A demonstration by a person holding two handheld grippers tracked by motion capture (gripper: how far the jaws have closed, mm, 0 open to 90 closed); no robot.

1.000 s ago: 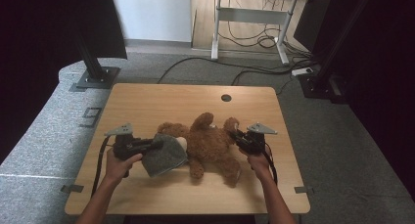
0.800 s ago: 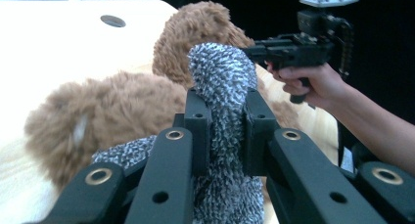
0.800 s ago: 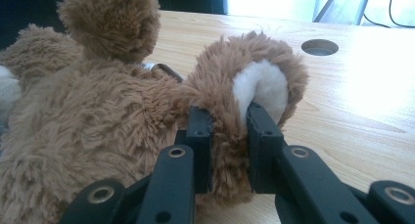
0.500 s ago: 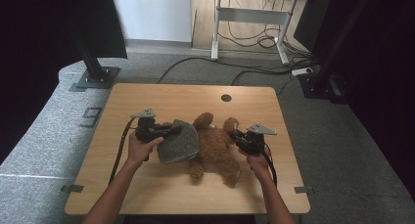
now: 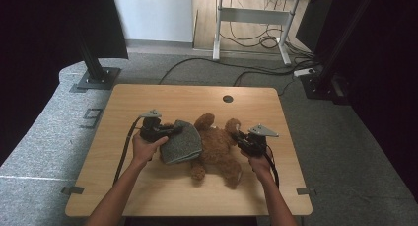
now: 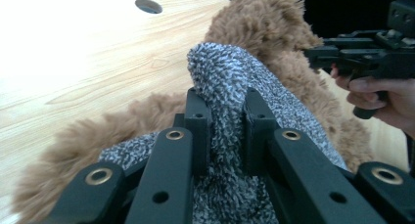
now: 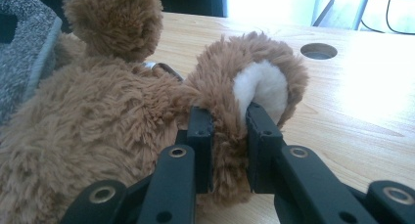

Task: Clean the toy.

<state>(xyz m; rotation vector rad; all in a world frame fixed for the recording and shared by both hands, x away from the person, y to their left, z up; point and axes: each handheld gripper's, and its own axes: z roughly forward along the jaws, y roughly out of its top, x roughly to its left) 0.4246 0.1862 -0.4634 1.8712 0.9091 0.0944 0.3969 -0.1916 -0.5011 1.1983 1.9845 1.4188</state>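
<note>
A brown plush teddy bear [image 5: 217,146] lies flat on the wooden table [image 5: 148,100]. A grey knitted cloth [image 5: 181,142] covers its left part. My left gripper [image 5: 173,131] is shut on a fold of that grey cloth [image 6: 222,94], which bulges up between the jaws, with the teddy bear [image 6: 264,23] behind it. My right gripper [image 5: 240,139] is shut on one of the bear's limbs, a brown paw with a white pad [image 7: 259,89]. In the right gripper view the bear's body [image 7: 93,121] lies to the left and the grey cloth [image 7: 22,53] sits at the far left edge.
A round cable hole [image 5: 227,98] lies in the table's far half. Black stand bases [image 5: 96,80] rest on the grey floor at the left and at the right [image 5: 320,85]. A white desk frame [image 5: 249,16] with cables stands behind.
My left hand has carried the grey cloth rightward and farther onto the bear, so the cloth now covers more of it. The right hand has kept still on the paw.
</note>
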